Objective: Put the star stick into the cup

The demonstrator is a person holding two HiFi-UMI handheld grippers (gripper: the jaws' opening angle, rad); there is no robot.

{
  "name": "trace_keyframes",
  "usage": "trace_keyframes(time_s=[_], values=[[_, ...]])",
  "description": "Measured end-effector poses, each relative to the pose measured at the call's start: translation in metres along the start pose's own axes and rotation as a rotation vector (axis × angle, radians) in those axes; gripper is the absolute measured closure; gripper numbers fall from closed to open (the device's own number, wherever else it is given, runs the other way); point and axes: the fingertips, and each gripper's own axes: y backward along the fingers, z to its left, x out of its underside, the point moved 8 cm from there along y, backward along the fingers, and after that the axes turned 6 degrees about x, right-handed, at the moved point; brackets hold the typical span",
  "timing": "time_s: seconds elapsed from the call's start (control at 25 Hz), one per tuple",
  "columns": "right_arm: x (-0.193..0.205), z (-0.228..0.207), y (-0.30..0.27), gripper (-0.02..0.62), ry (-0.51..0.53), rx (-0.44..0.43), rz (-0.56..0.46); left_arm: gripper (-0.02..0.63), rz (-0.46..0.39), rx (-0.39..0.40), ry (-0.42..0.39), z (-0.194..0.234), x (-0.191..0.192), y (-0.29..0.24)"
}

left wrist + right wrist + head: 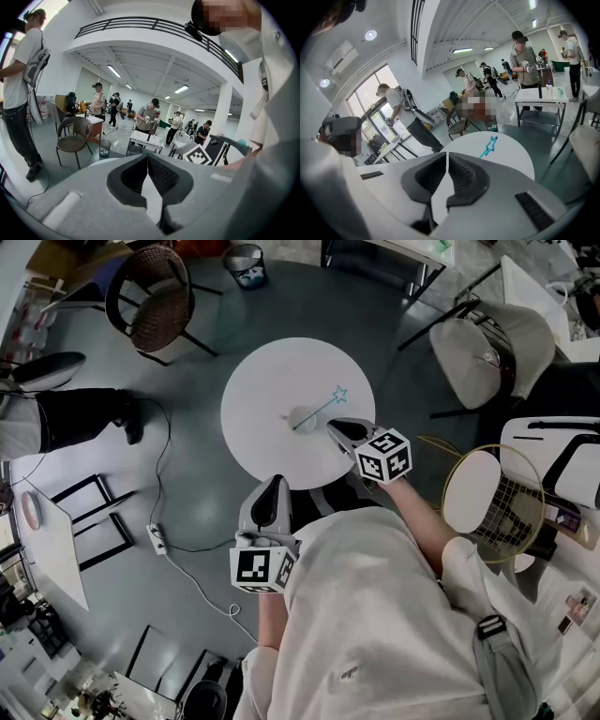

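Table (262,442), round, white, with star stick (324,406), on grey floor (192,381).

I can't read any words, numbers or brand names here. The marker cube (262,568) on my left claw (274,484) shows only black and white squares, no letters. The marker cube (382,456) on my right claw (336,425) is the same. The white tabletop (272,399) in front of both claws has no print on it. Some sheets (574,607) lie far off to the right of my right claw. Anything printed on them is too small for me to read.
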Motion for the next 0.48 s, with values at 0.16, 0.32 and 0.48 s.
trace_keyframes(time_s=[0.16,0.32,0.48], values=[[-0.007,0.007,0.020,0.578,0.029,-0.022,-0.036,0.595,-0.013,0.005,-0.008,-0.009,0.002,-0.002],[-0.015,0.018,0.039,0.586,0.057,-0.046,-0.075,0.595,-0.024,0.005,-0.015,-0.016,0.004,-0.002],[-0.019,0.031,0.056,0.586,0.077,-0.085,-0.101,0.595,-0.025,0.003,-0.018,-0.024,0.007,-0.002]])
